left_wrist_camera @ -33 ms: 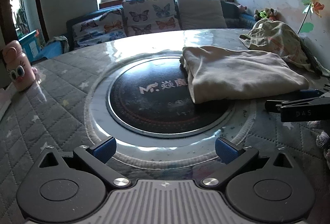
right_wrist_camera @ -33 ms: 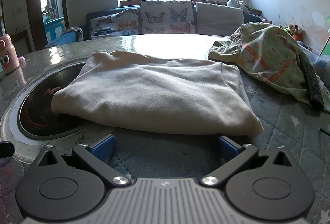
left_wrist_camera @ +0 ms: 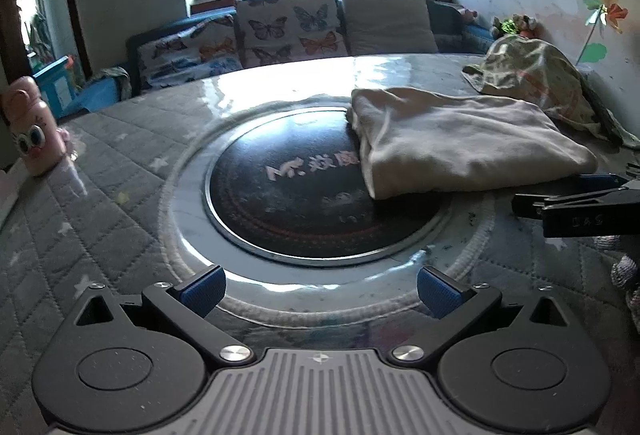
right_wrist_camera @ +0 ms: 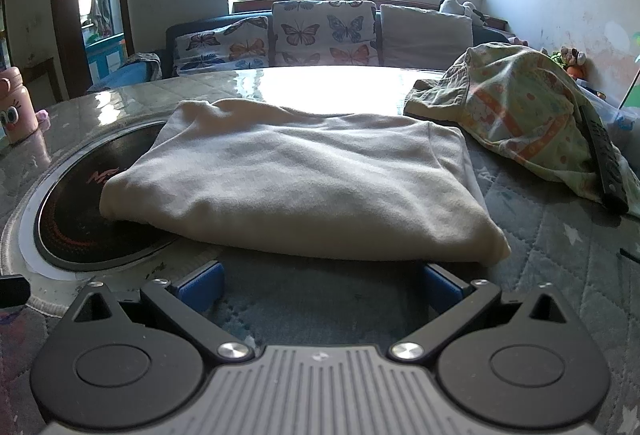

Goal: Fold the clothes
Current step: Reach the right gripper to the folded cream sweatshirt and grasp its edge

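Jaws of both the left gripper [left_wrist_camera: 318, 289] and right gripper [right_wrist_camera: 320, 285] gape empty; a one-layer pinch could undo the folded cream garment [right_wrist_camera: 304, 191] on the desk [right_wrist_camera: 560, 255].

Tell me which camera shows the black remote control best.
The right wrist view: the remote control lies in full length on the patterned cloth. The left wrist view shows only a dark sliver of it at that cloth's edge.
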### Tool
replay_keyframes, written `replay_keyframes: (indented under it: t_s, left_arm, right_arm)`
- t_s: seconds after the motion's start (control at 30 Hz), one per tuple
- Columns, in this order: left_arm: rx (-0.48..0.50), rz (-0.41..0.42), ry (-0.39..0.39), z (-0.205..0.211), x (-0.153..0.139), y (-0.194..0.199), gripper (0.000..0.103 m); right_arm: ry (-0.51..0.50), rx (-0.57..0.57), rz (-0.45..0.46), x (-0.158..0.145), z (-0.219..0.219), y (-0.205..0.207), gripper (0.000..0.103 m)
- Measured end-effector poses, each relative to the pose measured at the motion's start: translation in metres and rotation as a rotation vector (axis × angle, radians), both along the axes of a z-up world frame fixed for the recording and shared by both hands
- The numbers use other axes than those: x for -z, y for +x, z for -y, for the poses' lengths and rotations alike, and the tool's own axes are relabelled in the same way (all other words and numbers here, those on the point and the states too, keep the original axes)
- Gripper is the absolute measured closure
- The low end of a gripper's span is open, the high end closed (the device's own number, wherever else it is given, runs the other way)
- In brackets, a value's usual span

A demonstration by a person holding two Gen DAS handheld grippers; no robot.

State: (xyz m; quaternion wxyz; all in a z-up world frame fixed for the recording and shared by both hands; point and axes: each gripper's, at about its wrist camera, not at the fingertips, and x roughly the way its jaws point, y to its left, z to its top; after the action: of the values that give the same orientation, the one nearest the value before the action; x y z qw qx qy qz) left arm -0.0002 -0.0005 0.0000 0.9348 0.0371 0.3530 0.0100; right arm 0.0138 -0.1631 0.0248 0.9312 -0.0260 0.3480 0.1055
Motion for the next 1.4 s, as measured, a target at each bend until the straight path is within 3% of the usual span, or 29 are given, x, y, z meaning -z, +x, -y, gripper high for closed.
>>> replay_keyframes:
  t_s: [0.17,0.23,0.57,0.83,1.0,1.1,1.4]
  left_arm:
    - [0.006,-0.044,0.026,0.020,0.004,0.006,0.000]
    - [0.028,-0.048,-0.017,0.013,0.001,0.009,0.000]
    - [0.068,-0.036,-0.016,0.021,-0.005,0.012,0.000]
    - [0.045,-0.015,-0.008,0.010,-0.018,0.021,0.000]
    - [0.016,0.009,-0.008,-0.003,-0.029,0.030,0.000]
    - [0.004,0.018,-0.010,-0.010,-0.034,0.035,0.000]
    - [-0.031,-0.002,-0.017,-0.026,-0.036,0.049,0.000]
  right_arm:
    - [-0.005,-0.001,0.036,-0.006,0.000,-0.008,0.000]
    - [-0.007,-0.002,0.050,-0.008,0.000,-0.011,0.000]
    - [-0.018,-0.010,0.026,-0.016,0.003,-0.018,0.000]
    - [-0.010,-0.029,0.052,-0.034,0.004,-0.014,0.000]
    - [-0.021,-0.028,0.073,-0.052,0.005,0.007,0.002]
    - [-0.016,-0.026,0.066,-0.060,0.007,0.025,0.010]
    - [-0.043,-0.056,0.012,-0.059,0.001,0.105,0.023]
